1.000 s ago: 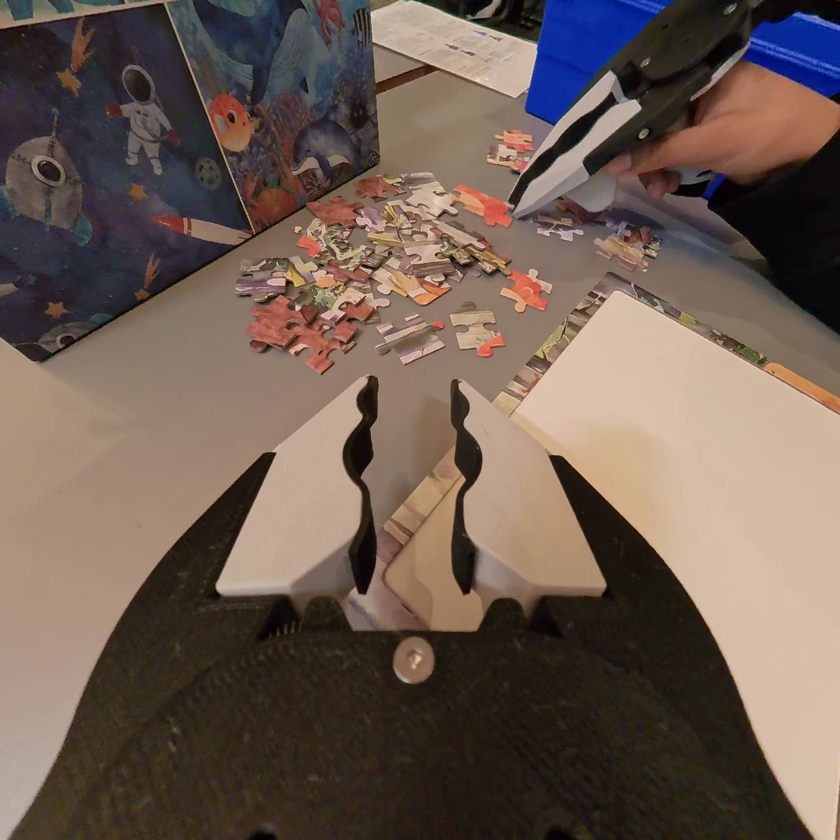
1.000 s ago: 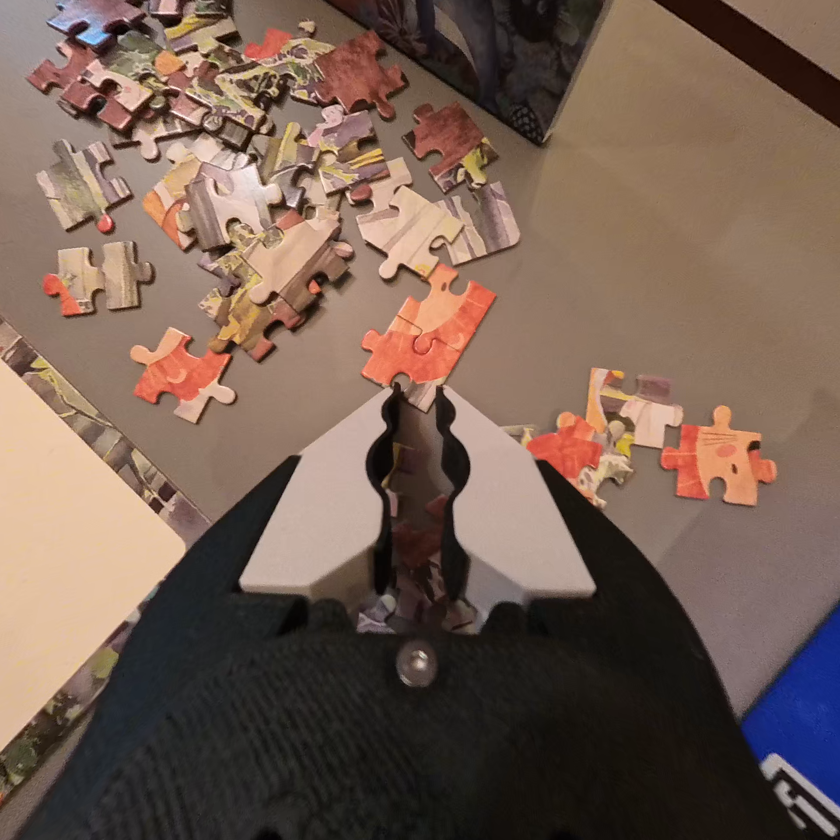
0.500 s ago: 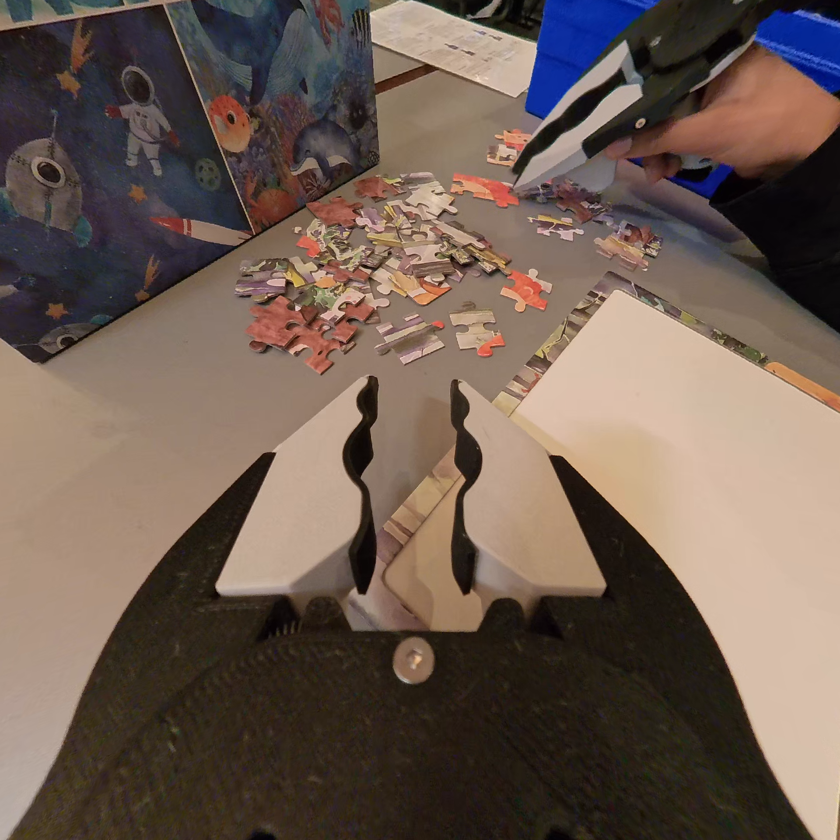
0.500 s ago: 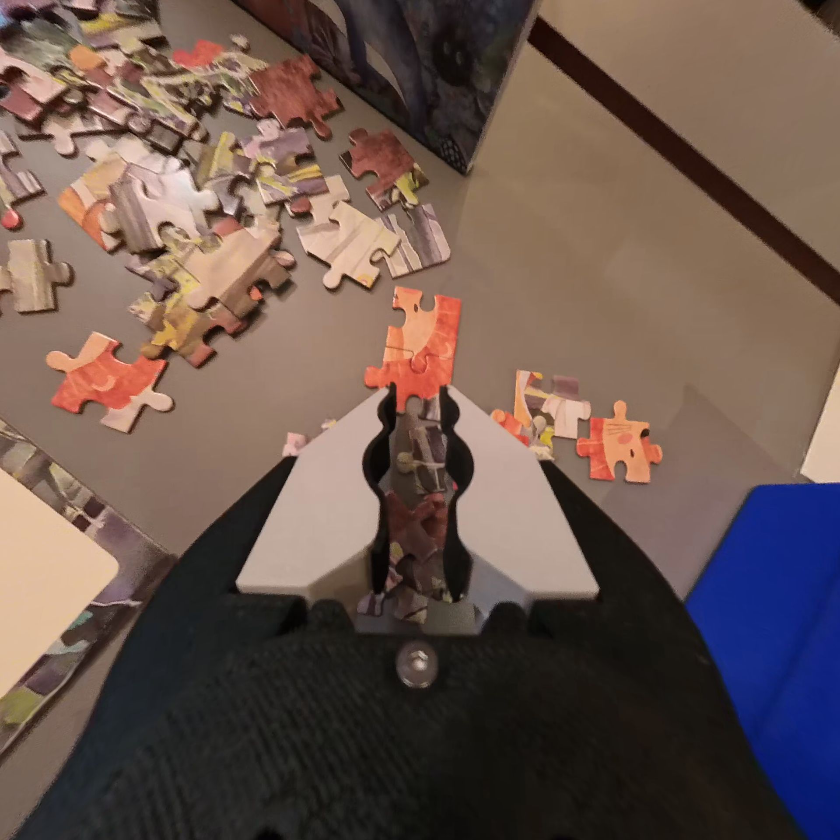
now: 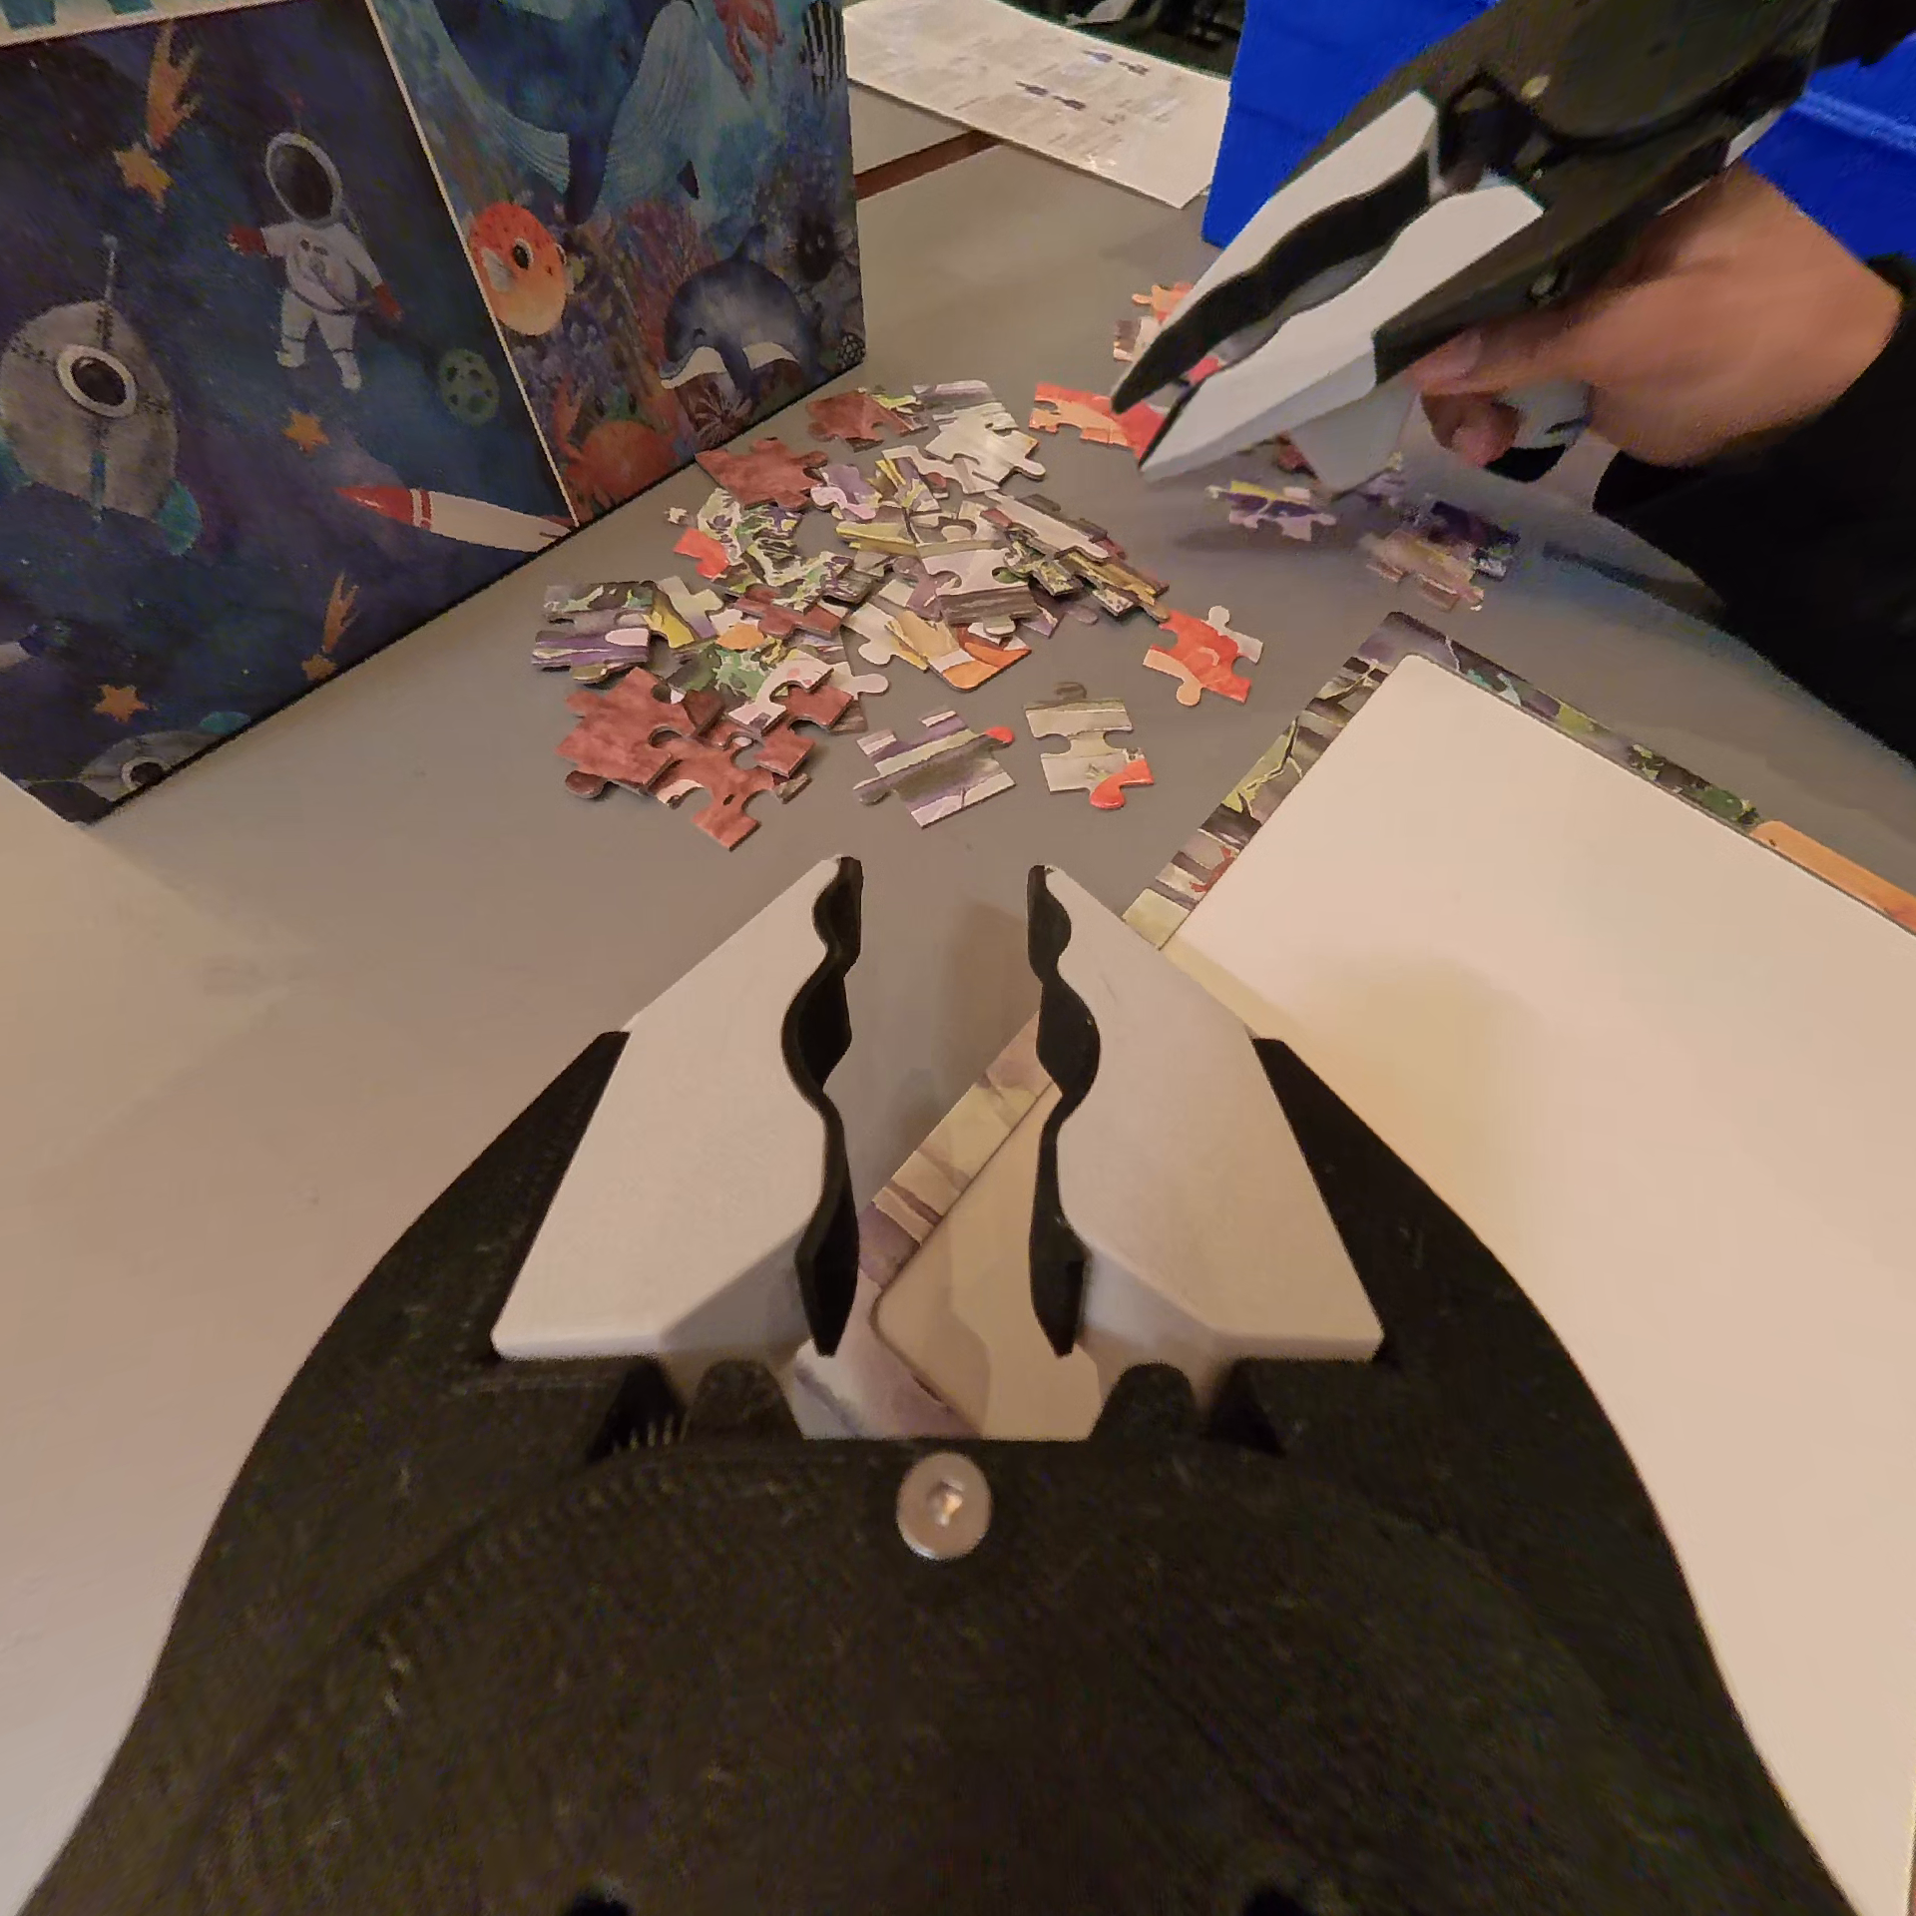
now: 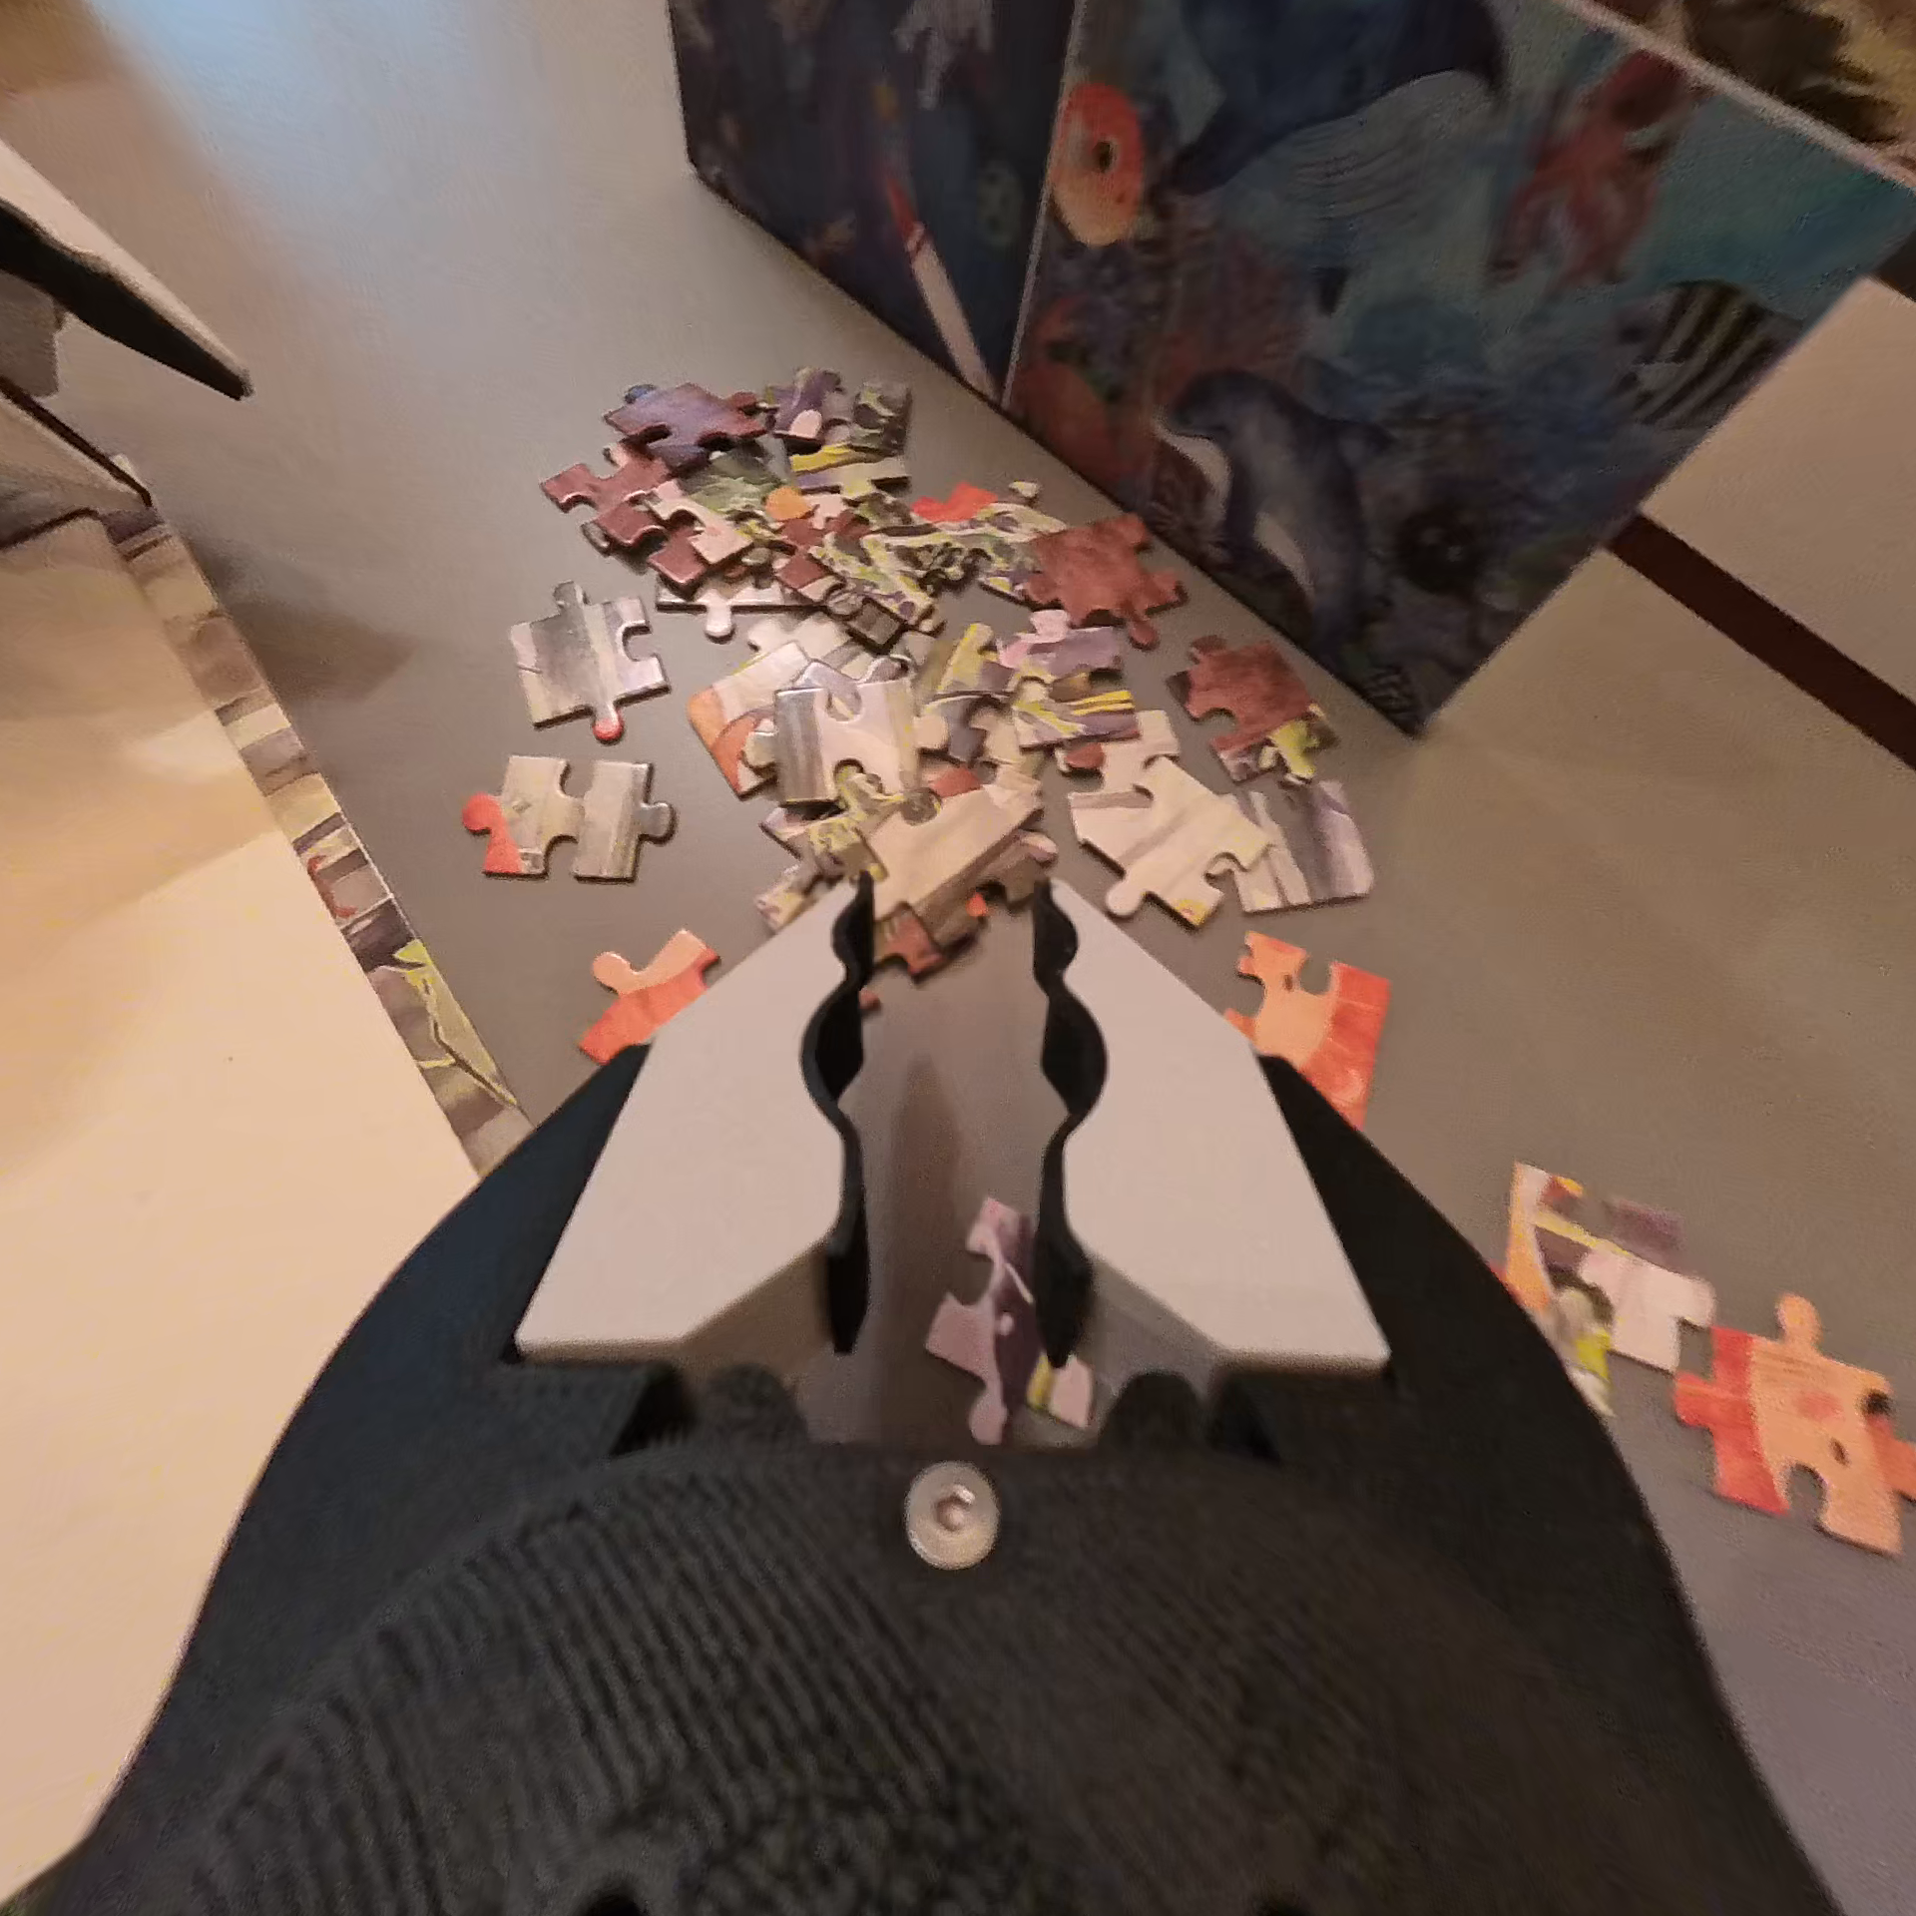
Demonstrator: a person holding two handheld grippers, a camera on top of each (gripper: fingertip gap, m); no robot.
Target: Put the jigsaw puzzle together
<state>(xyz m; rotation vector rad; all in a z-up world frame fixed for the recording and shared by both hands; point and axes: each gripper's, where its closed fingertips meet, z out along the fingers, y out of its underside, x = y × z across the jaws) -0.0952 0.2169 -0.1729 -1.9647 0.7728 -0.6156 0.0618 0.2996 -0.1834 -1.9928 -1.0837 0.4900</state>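
Loose jigsaw pieces lie in a pile [image 5: 881, 591] on the grey table, also seen in the right wrist view [image 6: 881, 664]. The puzzle board [image 5: 1503, 1037] is white inside with a painted border; it shows at the left of the right wrist view [image 6: 156, 1037]. My left gripper [image 5: 944, 871] is open and empty, above the board's near corner. My right gripper [image 6: 949, 892] is open and empty, held above the table at the pile's near edge; in the left wrist view [image 5: 1140, 435] a hand holds it. An orange two-piece cluster [image 6: 1317, 1021] lies flat just right of it.
A picture-covered puzzle box [image 5: 311, 363] stands behind the pile, close to it [image 6: 1348, 311]. A blue bin [image 5: 1296, 104] and a paper sheet [image 5: 1037, 83] are at the back. A few more pieces [image 6: 1711, 1379] lie at the right. A purple piece [image 6: 995, 1317] lies under my right gripper. Some 20 cm of space lies between my two pairs of fingers.
My right gripper pushed the orange cluster away from the pile, then opened wider, rose and swung back toward the pile. The cluster now lies free beside it. My left gripper has not moved.
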